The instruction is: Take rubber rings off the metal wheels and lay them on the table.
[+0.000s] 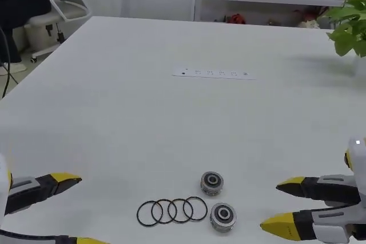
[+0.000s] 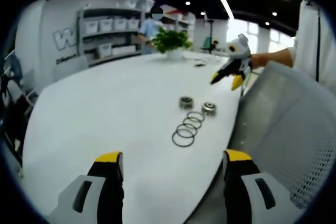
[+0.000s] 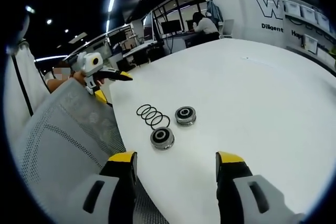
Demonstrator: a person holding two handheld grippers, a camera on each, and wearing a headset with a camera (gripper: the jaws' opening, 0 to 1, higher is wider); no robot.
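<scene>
With the left gripper (image 1: 86, 210) and right gripper (image 1: 270, 204) holding empty jaws wide, four rubber rings (image 1: 171, 211) lay overlapping on the tabletop (image 1: 171, 112) beside two metal wheels (image 1: 212, 182), likely light, stretchy and best pinched at an edge.

a potted plant (image 1: 350, 27) and office chair (image 1: 57, 12).

The left tongs (image 1: 83, 210) and right tongs (image 1: 270, 204) are built alike: yellow-tipped black jaws on grey-white bodies. A white top (image 2: 310, 40) is worn.
</scene>
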